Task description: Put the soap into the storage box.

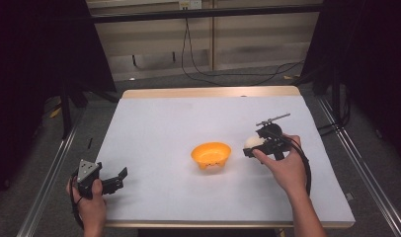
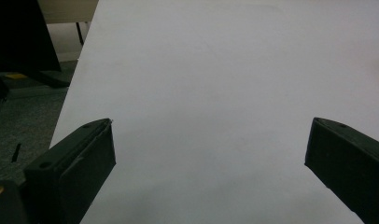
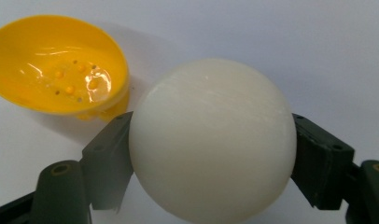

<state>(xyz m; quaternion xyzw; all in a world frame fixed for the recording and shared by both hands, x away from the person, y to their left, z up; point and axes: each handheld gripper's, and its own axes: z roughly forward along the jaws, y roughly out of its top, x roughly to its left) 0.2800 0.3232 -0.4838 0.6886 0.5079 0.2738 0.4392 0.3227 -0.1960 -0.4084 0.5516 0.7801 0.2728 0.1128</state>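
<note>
A white ball [image 3: 211, 140] sits between both jaws of my right gripper [image 3: 211, 158], which is shut on it and held off the table. From above, that ball [image 1: 253, 142] and right gripper [image 1: 255, 146] hang just right of an orange bowl [image 1: 211, 155] standing upright at the table's middle. The bowl [image 3: 57, 70] lies up and to the left in the right gripper view, its inside bare. My left gripper [image 1: 120, 178] rests at the near left corner of the table, open with nothing between its jaws; the left gripper view shows its jaws wide apart over the white tabletop [image 2: 215, 84].
The white table [image 1: 154, 128] has a wooden far edge [image 1: 208, 92]. Metal rails [image 1: 45, 182] run along both sides. Cables [image 1: 198, 69] lie on the floor behind the table, and dark stands [image 1: 65, 108] rise at the far left and right.
</note>
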